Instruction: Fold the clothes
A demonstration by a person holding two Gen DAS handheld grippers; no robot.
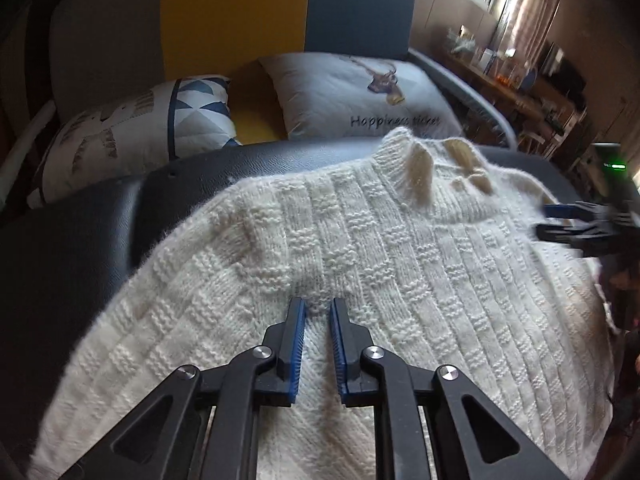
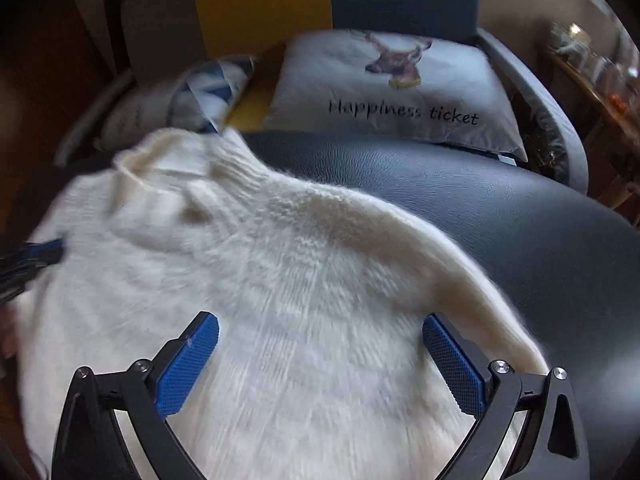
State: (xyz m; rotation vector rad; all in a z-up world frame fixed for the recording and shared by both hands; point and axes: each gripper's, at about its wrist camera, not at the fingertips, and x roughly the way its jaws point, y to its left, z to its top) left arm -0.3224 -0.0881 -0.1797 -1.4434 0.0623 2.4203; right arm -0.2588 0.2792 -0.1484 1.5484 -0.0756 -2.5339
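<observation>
A cream knitted sweater (image 1: 360, 248) lies spread on a black leather seat (image 1: 80, 248), its ribbed collar (image 1: 432, 168) at the far side. My left gripper (image 1: 318, 306) rests on the sweater's left chest, its jaws nearly together with a ridge of knit pinched between the blue pads (image 1: 298, 332). In the right wrist view my right gripper (image 2: 320, 320) hangs wide open just above the sweater (image 2: 260, 280), near the right shoulder and sleeve (image 2: 472, 288). The left gripper (image 2: 44, 252) shows blurred at that view's left edge. The right gripper (image 1: 548, 222) enters the left view from the right.
Behind the seat (image 2: 500, 220) sit a grey deer pillow (image 2: 400, 88) reading "Happiness ticket" and a blue-and-white patterned pillow (image 1: 140, 132). A yellow and blue backrest (image 1: 280, 12) rises behind them. At the far right stands a cluttered wooden shelf (image 1: 520, 80) under a curtained window.
</observation>
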